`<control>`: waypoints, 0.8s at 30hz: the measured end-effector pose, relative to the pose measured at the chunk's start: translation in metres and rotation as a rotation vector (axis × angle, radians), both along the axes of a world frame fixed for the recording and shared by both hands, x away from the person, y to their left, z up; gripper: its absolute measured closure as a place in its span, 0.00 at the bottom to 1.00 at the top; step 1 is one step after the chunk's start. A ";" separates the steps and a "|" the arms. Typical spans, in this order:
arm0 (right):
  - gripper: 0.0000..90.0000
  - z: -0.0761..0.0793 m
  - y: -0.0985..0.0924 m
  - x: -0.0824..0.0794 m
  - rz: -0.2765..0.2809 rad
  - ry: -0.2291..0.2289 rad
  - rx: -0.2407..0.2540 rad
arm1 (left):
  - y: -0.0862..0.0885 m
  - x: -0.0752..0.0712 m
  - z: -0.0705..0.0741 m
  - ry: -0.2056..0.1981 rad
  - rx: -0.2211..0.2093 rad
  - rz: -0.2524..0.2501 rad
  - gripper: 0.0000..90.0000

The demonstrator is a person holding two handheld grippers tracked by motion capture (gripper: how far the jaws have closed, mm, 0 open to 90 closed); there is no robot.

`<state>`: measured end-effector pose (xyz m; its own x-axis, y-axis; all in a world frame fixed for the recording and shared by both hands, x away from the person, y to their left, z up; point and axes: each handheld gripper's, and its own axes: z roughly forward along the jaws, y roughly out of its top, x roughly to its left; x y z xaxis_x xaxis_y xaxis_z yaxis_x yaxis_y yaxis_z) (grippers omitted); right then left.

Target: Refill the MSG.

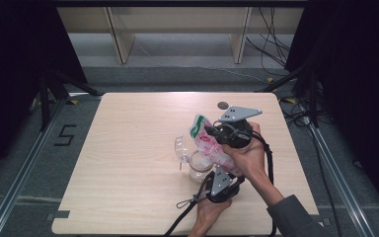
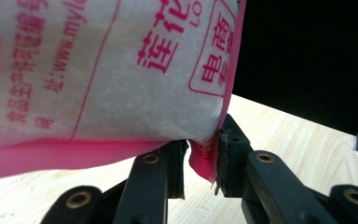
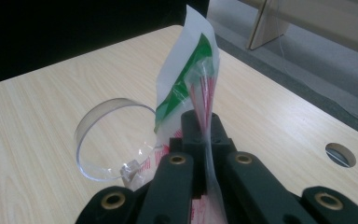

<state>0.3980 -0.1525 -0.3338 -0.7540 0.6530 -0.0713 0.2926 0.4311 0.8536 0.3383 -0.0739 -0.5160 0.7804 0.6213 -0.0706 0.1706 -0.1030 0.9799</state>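
Bag held over the jar

My left hand-held gripper (image 2: pixel 200 163) pinches the bag (image 1: pixel 212 148) at its pink corner; my right hand-held gripper (image 3: pixel 204 133) clamps its top above the jar (image 1: pixel 197 168).

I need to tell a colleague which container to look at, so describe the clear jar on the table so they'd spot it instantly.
On the light wooden table, look right of centre, just ahead of the person's hands. The clear jar stands under the pink-and-white bag held above it. It alone is see-through, with a hinged round lid flipped open at its left.
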 end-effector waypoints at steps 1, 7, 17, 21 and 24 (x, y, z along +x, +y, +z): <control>1.00 -0.001 0.002 0.000 -0.005 0.004 0.009 | 0.000 0.000 0.000 0.002 0.005 -0.012 0.84; 1.00 -0.003 0.005 0.003 -0.009 0.027 -0.016 | 0.000 0.001 0.000 0.001 0.018 -0.020 0.84; 1.00 -0.004 0.011 0.008 -0.011 0.032 -0.050 | -0.004 0.000 0.000 0.013 -0.043 -0.021 0.84; 1.00 -0.002 0.013 0.009 0.003 0.045 -0.085 | -0.006 -0.001 0.002 0.013 -0.051 -0.022 0.84; 1.00 -0.002 0.014 0.009 0.010 0.041 -0.098 | -0.007 -0.002 0.003 0.011 -0.059 -0.026 0.84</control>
